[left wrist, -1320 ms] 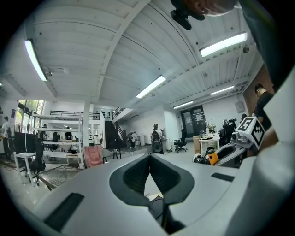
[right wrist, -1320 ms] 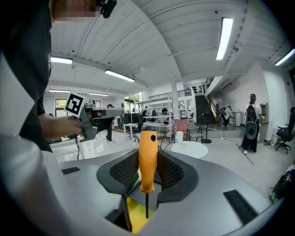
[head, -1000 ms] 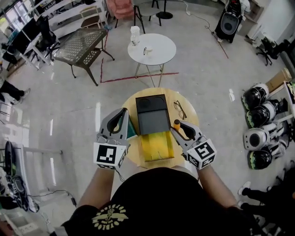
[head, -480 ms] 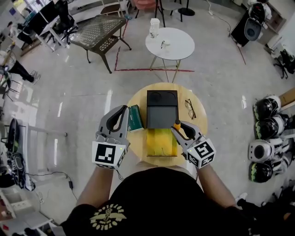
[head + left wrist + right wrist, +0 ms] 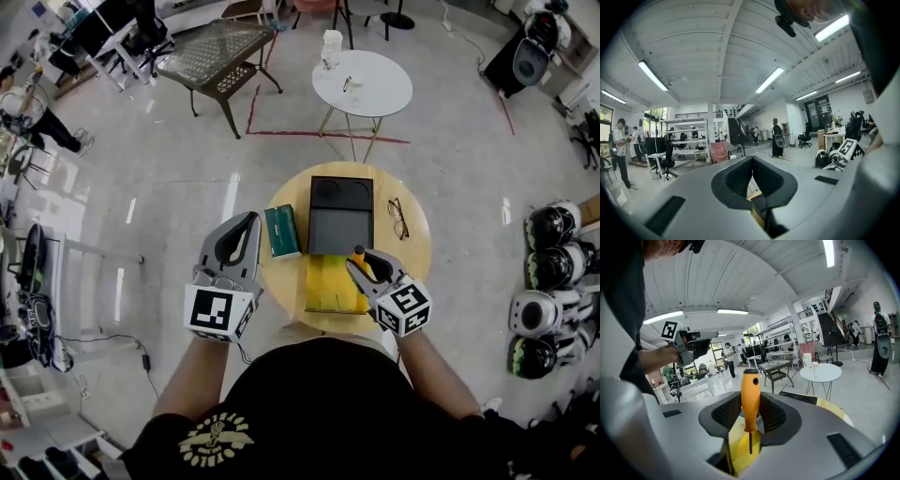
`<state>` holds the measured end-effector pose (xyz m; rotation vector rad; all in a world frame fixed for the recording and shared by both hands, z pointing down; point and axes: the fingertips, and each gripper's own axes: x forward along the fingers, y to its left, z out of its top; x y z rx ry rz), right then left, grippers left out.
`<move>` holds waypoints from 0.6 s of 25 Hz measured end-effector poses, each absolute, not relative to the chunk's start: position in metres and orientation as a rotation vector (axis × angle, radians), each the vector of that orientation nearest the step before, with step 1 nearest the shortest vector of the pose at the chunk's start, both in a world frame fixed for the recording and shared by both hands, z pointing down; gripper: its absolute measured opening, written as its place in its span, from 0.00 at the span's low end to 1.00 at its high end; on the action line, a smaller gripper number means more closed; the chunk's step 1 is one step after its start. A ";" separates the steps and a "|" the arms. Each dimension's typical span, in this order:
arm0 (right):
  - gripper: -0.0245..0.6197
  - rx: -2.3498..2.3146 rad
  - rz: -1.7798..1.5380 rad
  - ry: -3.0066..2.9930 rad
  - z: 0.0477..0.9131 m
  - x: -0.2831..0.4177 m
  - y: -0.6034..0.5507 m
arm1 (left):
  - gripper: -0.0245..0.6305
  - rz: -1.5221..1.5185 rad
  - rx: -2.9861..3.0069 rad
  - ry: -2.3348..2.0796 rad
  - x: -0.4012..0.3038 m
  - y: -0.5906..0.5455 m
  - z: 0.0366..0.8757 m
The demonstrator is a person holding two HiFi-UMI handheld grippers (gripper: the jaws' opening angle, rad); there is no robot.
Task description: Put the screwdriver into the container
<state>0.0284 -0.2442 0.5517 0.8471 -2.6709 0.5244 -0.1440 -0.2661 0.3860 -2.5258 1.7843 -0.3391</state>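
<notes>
My right gripper [image 5: 362, 263] is shut on the screwdriver [image 5: 750, 399], which has an orange handle and stands upright, shaft down, between the jaws. Its handle tip [image 5: 358, 251] shows above the right edge of the yellow container [image 5: 332, 284], which lies on the round wooden table [image 5: 412, 253] in front of me. Behind the container sits a black box [image 5: 339, 216]. My left gripper [image 5: 242, 238] hovers at the table's left edge, jaws closed together with nothing between them [image 5: 751, 176].
A green box [image 5: 281, 231] lies left of the black box, and a pair of glasses [image 5: 397, 217] lies to its right. Beyond stand a white round table [image 5: 361, 84], a mesh metal table [image 5: 211, 52] and helmets [image 5: 553, 267] on the floor at right.
The view has shifted, so the table appears further right and lower. Both grippers hold roughly the same places over the table; the screwdriver stays gripped.
</notes>
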 end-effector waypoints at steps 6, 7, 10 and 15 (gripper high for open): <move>0.25 0.817 0.571 -2.608 0.583 0.029 -0.238 | 0.06 -0.336 -2.512 1.788 -0.147 -0.262 0.379; 0.25 0.813 0.574 -2.598 0.588 0.029 -0.236 | 0.06 -0.335 -2.509 1.790 -0.148 -0.261 0.378; 0.25 0.810 0.590 -2.567 0.604 0.031 -0.231 | 0.06 -0.340 -2.507 1.795 -0.149 -0.257 0.379; 0.25 0.799 0.617 -2.525 0.625 0.033 -0.227 | 0.06 -0.350 -2.508 1.793 -0.150 -0.255 0.380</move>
